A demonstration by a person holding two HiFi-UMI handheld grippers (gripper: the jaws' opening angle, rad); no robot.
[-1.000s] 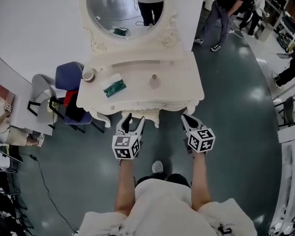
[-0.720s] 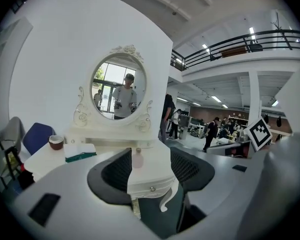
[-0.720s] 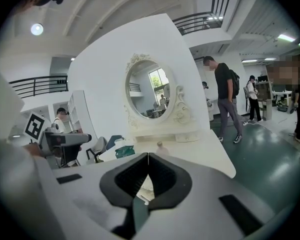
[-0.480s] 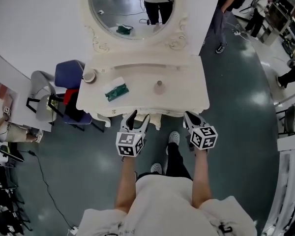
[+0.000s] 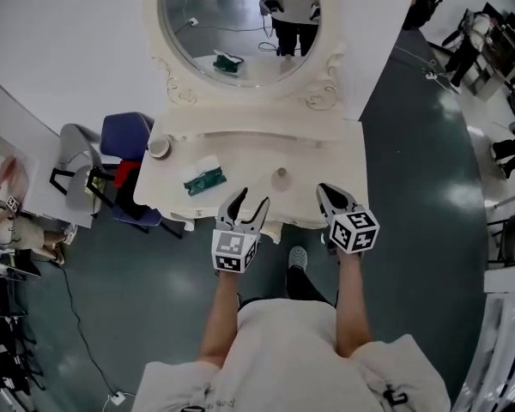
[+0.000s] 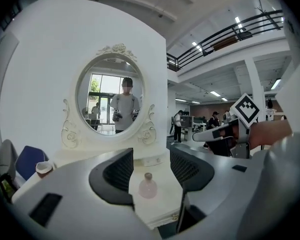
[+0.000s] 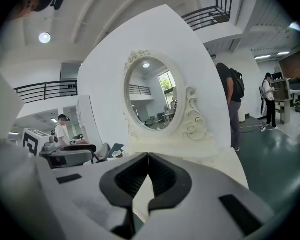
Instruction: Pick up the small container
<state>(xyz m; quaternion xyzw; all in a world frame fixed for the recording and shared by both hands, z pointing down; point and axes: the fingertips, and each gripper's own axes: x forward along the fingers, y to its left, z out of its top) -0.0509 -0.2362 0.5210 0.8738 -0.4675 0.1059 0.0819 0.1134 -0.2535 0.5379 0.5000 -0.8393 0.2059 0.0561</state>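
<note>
A small pale pink bottle-shaped container (image 5: 281,177) with a round cap stands upright near the middle of the white dressing table (image 5: 335,166). In the left gripper view the container (image 6: 148,186) shows between the jaws, farther off on the tabletop. My left gripper (image 5: 245,208) is open and hovers over the table's front edge, short of the container. My right gripper (image 5: 330,197) is shut with nothing in it, over the front edge to the container's right. The right gripper view shows its jaw tips (image 7: 148,156) touching.
An oval mirror (image 5: 240,20) in an ornate white frame rises behind the table. A green and white packet (image 5: 203,178) and a cup (image 5: 160,148) lie at the table's left. A blue chair (image 5: 124,137) stands left of it. People stand at the far right.
The table has come closer as I stepped forward. Both grippers moved from in front of the table to over its front edge. The left stayed open, the right shut.
</note>
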